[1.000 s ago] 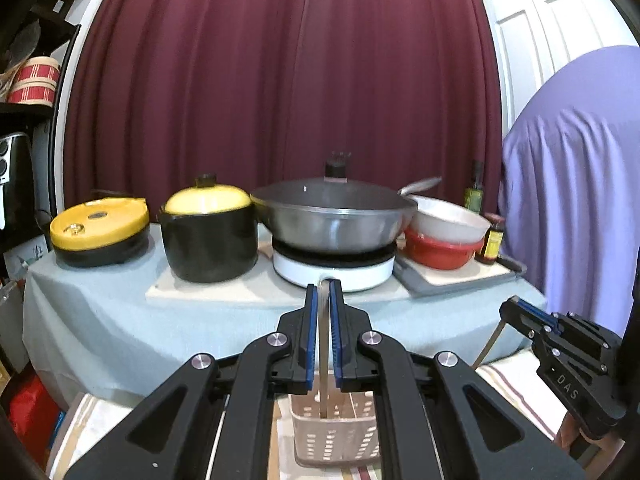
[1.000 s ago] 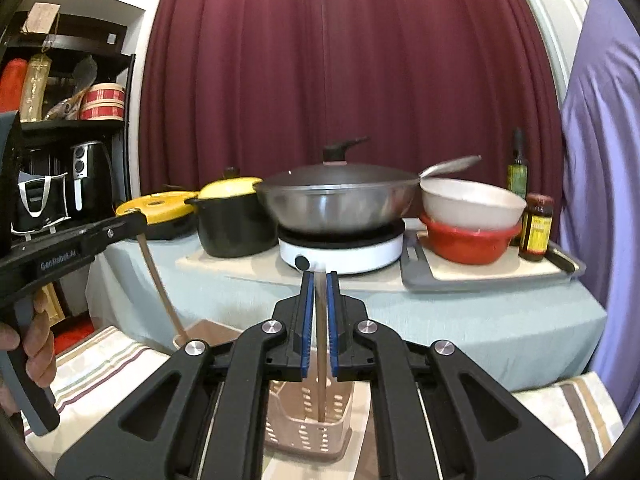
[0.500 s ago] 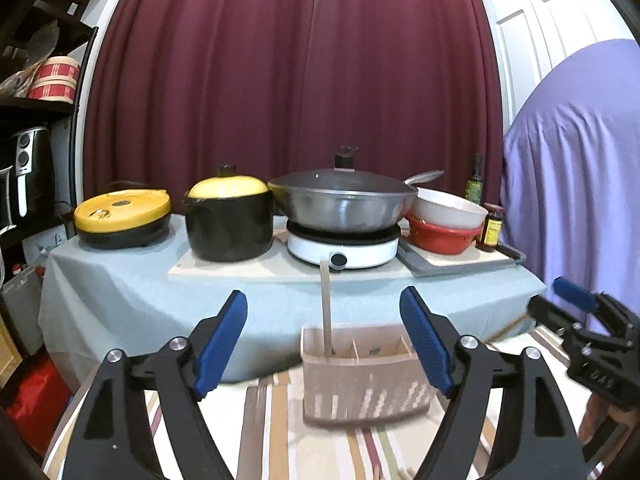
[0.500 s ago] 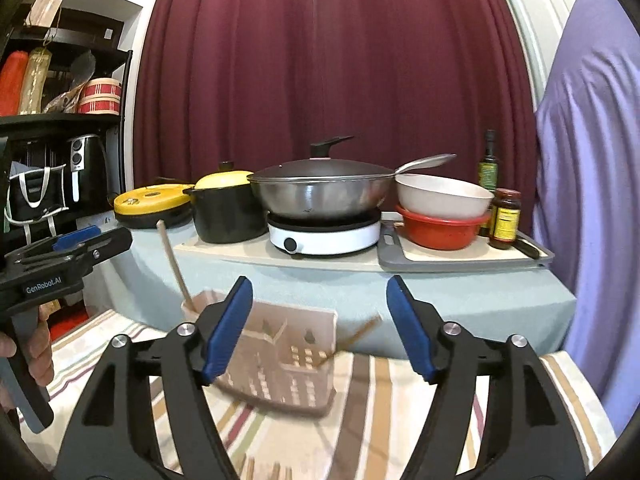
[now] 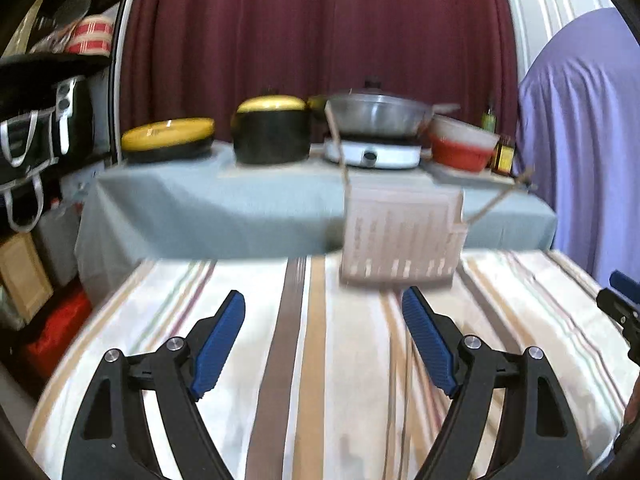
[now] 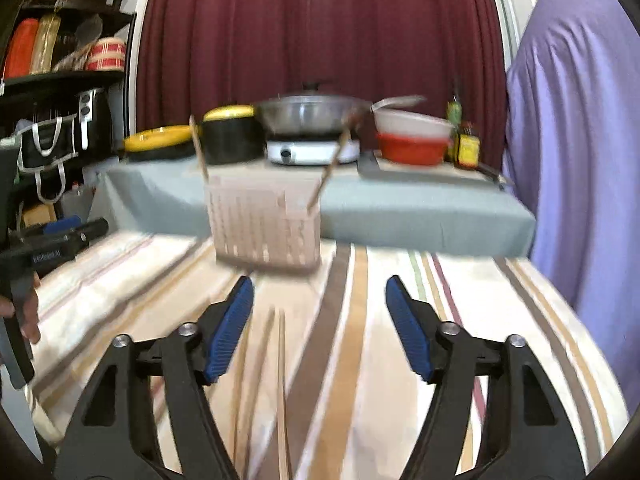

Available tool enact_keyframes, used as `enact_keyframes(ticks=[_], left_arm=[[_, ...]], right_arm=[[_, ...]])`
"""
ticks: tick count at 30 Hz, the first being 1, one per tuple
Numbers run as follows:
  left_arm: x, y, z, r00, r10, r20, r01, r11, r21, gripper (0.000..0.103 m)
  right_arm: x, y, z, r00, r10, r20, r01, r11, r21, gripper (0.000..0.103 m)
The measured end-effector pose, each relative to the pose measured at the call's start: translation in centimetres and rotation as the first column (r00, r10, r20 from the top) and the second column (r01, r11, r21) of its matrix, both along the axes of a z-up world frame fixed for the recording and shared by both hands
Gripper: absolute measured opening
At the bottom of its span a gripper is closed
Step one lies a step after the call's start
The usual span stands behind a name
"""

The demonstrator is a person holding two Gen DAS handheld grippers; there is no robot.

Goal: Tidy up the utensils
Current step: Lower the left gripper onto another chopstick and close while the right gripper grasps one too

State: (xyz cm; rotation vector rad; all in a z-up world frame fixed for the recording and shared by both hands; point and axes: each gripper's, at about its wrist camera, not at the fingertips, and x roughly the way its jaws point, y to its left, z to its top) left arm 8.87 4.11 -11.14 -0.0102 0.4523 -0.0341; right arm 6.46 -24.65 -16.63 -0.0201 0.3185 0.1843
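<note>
A beige slotted utensil basket (image 5: 402, 236) stands on the striped cloth; it also shows in the right wrist view (image 6: 264, 224). Two wooden chopsticks stand in it, one at its left end (image 5: 338, 142) (image 6: 199, 150) and one leaning out to the right (image 5: 500, 198) (image 6: 334, 164). More chopsticks (image 6: 280, 380) lie on the cloth in front of my right gripper. My left gripper (image 5: 323, 344) is open and empty, pulled back from the basket. My right gripper (image 6: 320, 328) is open and empty too. The frames are motion-blurred.
Behind the basket is a grey-clothed table (image 5: 224, 200) with a yellow-lidded black pot (image 5: 272, 132), a flat yellow-lidded cooker (image 5: 168, 140), a wok (image 5: 378, 114) on a white burner, stacked bowls (image 5: 462, 144) and bottles. A shelf (image 6: 60, 80) stands left, a purple cover (image 6: 580, 140) right.
One second ago each gripper was shut on a chopstick over the basket. Both opened, left the chopsticks in the basket, and have drawn back and down toward the striped cloth.
</note>
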Motion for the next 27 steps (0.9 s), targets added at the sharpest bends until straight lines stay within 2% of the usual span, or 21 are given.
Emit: enact_keyframes(ticks=[4, 9, 11, 15, 22, 27], left_arm=[[-2.3, 0.6, -2.6, 0.998, 0.020, -0.056, -0.021, 0.999, -0.024, 0.078], [-5.2, 0.6, -5.0, 0.995, 0.012, -0.099, -0.014, 1.000, -0.018, 0.078], [-6.0, 0.4, -5.7, 0.994, 0.008, -0.106, -0.009, 1.000, -0.011, 0.078], [-7.2, -0.2, -7.0, 0.991, -0.018, -0.134, 0.020, 1.000, 0.012, 0.077], [-8.8, -1.3, -9.4, 0.981, -0.067, -0.184, 0.076, 0.996, 0.037, 0.061], [-9.0, -1.9, -10.2, 0.976, -0.089, -0.198, 0.100, 0.994, 0.049, 0.051]], right_arm=[[-2.2, -0.4, -3.7, 0.998, 0.011, -0.068, -0.011, 1.000, -0.001, 0.048], [-4.3, -0.4, -6.5, 0.995, 0.039, -0.097, -0.038, 0.999, 0.014, 0.044], [-4.5, -0.4, -7.1, 0.993, 0.048, -0.109, -0.046, 0.999, 0.019, 0.040], [-5.0, -0.4, -8.3, 0.990, 0.053, -0.129, -0.049, 0.998, 0.030, 0.038], [-5.4, -0.4, -9.1, 0.987, 0.059, -0.147, -0.053, 0.998, 0.040, 0.033], [-5.6, -0.4, -9.4, 0.987, 0.060, -0.152, -0.054, 0.998, 0.041, 0.032]])
